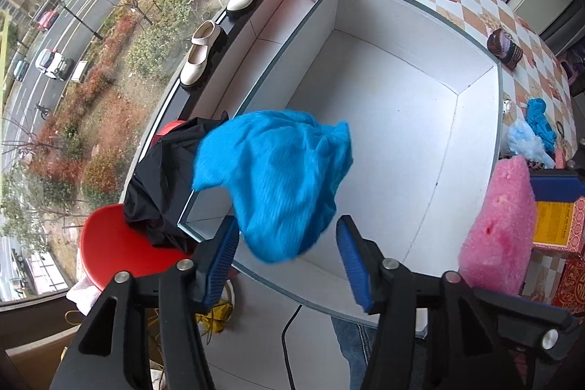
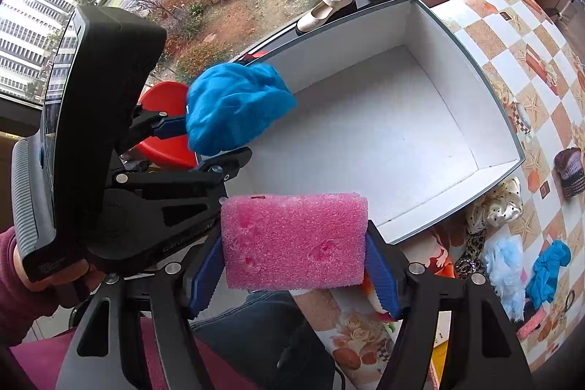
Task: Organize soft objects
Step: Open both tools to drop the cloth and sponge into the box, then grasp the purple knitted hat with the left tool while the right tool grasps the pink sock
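A bright blue cloth (image 1: 274, 178) hangs bunched over the near left corner of the big white box (image 1: 384, 119), just ahead of my left gripper (image 1: 289, 225). Its blue pads stand apart on either side of the cloth's lower end and do not press it. The right wrist view shows the same blue cloth (image 2: 234, 108) at the tips of the left gripper (image 2: 208, 141), above the box (image 2: 365, 134). My right gripper (image 2: 294, 243) has its pads against the two ends of a pink sponge (image 2: 292, 240), over the box's near rim. The inside of the box is bare.
On the checkered tablecloth (image 2: 548, 97) right of the box lie a spotted scrunchie (image 2: 497, 203), a pale blue puff (image 2: 504, 265), another blue cloth (image 2: 548, 269) and a dark knitted piece (image 2: 570, 170). A black garment (image 1: 161, 185) lies on a red stool (image 1: 117, 251). Shoes (image 1: 201, 53) stand on the window sill.
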Tool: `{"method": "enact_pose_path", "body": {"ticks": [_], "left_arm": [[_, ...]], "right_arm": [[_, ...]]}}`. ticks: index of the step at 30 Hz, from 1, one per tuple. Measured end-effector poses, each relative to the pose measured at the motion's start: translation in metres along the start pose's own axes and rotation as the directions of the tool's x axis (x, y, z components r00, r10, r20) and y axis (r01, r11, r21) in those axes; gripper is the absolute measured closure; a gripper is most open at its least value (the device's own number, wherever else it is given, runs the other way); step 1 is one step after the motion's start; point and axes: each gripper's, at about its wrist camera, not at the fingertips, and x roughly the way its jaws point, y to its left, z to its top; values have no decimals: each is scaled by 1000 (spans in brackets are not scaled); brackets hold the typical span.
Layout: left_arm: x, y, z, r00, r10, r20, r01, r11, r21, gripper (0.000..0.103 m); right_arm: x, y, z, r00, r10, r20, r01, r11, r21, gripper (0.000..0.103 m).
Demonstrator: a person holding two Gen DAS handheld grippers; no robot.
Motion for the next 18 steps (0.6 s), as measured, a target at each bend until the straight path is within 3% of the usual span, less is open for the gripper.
{"method": "enact_pose_path", "body": {"ticks": [1, 3, 6, 8, 11, 14, 18], "left_arm": [[0, 2, 0, 1000, 0, 3, 0, 1000, -7, 36], [0, 7, 0, 1000, -4, 11, 4, 999, -32, 23], [2, 17, 2, 999, -36, -8, 35, 996, -87, 19], [3, 21, 4, 997, -72, -27, 68, 990, -121, 18], [-7, 18, 10, 989, -143, -26, 139, 982, -127, 18], [-30, -5, 25, 968, -251, -2, 251, 966, -67, 17], [-59, -61, 50, 949, -315, 13, 312, 944, 110, 17]], "right_arm": [[0, -1, 0, 1000, -8, -3, 8, 1000, 5, 14], [-2, -5, -1, 1000, -20, 5, 20, 1000, 20, 6], [-10, -13, -2, 999, -26, 23, 25, 998, 54, 6], [-18, -18, -4, 999, -32, 37, 29, 997, 78, 0], [-36, -27, -11, 998, -29, 57, 22, 992, 125, 1], [-64, -42, -24, 996, -23, 91, 4, 979, 202, 1], [-107, -82, -55, 985, -24, 168, -39, 931, 364, 1]]}}
